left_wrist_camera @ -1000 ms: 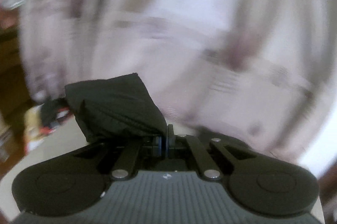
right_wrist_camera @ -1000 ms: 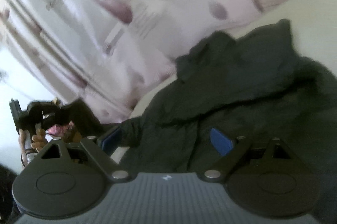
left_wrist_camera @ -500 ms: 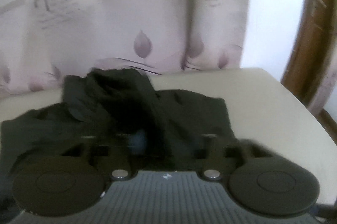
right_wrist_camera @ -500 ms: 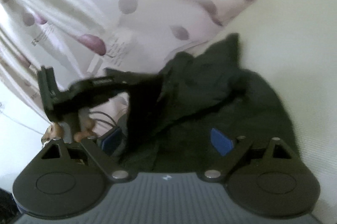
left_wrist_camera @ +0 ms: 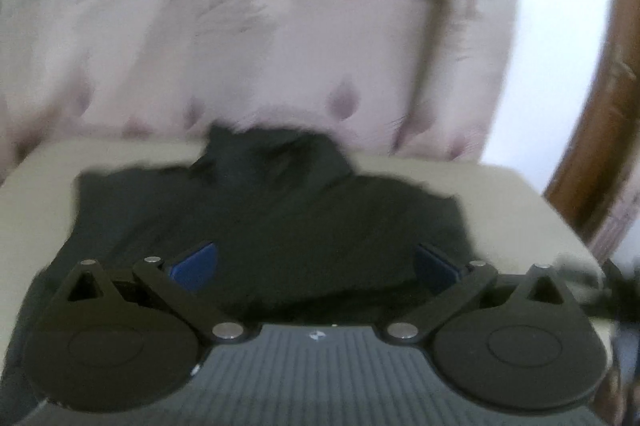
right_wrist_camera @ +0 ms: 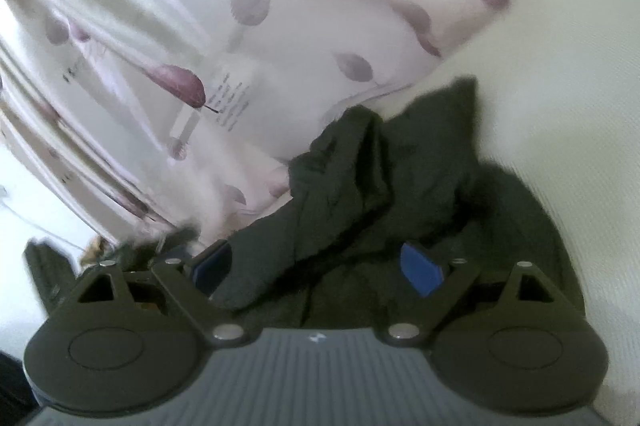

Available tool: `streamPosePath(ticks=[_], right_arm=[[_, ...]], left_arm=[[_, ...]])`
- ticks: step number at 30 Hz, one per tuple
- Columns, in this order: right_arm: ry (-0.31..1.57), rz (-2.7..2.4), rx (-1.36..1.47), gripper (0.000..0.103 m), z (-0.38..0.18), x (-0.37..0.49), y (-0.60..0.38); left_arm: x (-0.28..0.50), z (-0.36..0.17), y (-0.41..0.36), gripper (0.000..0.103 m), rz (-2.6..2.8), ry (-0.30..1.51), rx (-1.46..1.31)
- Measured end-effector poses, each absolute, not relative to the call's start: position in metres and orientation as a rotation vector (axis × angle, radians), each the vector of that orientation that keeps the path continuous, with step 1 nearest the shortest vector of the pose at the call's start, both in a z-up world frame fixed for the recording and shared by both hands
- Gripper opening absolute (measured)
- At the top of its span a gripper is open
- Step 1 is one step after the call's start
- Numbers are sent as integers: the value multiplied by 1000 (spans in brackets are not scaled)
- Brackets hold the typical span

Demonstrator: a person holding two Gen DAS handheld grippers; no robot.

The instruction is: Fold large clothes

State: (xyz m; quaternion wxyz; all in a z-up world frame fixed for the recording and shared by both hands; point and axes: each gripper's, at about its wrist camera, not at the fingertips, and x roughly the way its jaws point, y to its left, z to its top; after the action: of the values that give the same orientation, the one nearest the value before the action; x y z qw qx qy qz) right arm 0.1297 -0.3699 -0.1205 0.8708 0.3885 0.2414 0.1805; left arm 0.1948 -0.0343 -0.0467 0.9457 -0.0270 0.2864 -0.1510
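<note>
Dark garment (left_wrist_camera: 280, 222) on table (left_wrist_camera: 520, 202): soft, limp | left gripper (left_wrist_camera: 316, 262) jaws just opened, right gripper (right_wrist_camera: 316, 266) spread, both empty | you pinch the 12 o'clock bunched edge.

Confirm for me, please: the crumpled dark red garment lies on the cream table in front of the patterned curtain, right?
Not quite: the crumpled garment is black, not dark red, as the left wrist view shows. It does lie on the cream table in front of the patterned curtain.

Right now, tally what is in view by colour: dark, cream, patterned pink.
Dark: 3 - garment, left gripper, right gripper, both open
Cream: 1 - table
Patterned pink: 1 - curtain
Total: 5
</note>
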Motion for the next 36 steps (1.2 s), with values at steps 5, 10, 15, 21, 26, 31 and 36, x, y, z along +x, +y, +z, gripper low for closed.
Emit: streamPosePath(ticks=[5,10,15,21,26,31,36], right_arm=[[568,345,708,96,-117,206,-357],[691,310,679,96,-139,281,-336],[683,295,472,17,-132,296,-299],[601,305,433,17,-132,290,-308],[693,338,518,17,-159,311,-293],[718,418,418,17,-153,322,-235],[675,368,328,17,-148,319,-239]], left_arm=[[175,-70,26,103,-205,694,-126],[161,-90,65,103,-131,756,-173],[166,-98,79,103,-85,772,-165],[187,-107,74,103,-120,779,-177],[211,-112,71,103,-125,791,-246],[203,-97,94,103,-102,696,-338],[216,-79,103,103,-66,618,-316]])
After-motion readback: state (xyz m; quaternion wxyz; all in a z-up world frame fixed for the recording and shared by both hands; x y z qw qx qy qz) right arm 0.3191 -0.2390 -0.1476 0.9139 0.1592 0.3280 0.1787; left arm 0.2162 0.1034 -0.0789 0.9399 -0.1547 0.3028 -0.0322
